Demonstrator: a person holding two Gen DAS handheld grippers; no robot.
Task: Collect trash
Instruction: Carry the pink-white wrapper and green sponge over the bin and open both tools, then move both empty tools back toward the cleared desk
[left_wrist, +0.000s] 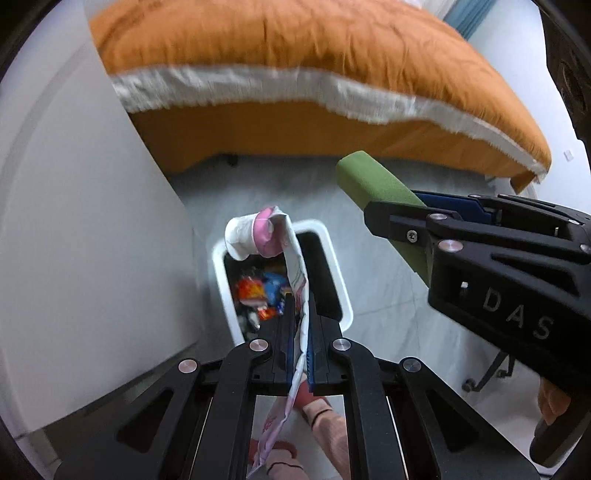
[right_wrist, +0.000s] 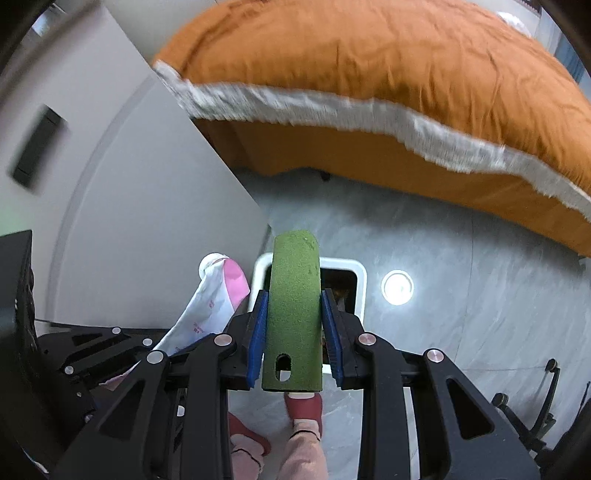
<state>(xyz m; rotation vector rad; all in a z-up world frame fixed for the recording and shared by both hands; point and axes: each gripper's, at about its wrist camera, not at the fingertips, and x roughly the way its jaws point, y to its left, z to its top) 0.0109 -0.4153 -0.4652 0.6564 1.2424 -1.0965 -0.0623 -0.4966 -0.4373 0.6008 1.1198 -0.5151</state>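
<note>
The left tongs (left_wrist: 301, 306) are clamped on a limp pink-and-white wrapper (left_wrist: 266, 240), light, crinkly and prone to flutter; the grip sits mid-length. The right tongs (right_wrist: 293, 321) pinch a stiff green card sleeve (right_wrist: 293, 306) by its flat sides, firmly. Just below both tips stands the white bin (left_wrist: 341, 291), partly filled.

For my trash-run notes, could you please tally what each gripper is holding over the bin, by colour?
Pink-and-white wrapper, in left gripper: 1
Green foam piece, in right gripper: 1
Total: 2, both above the white bin.
</note>
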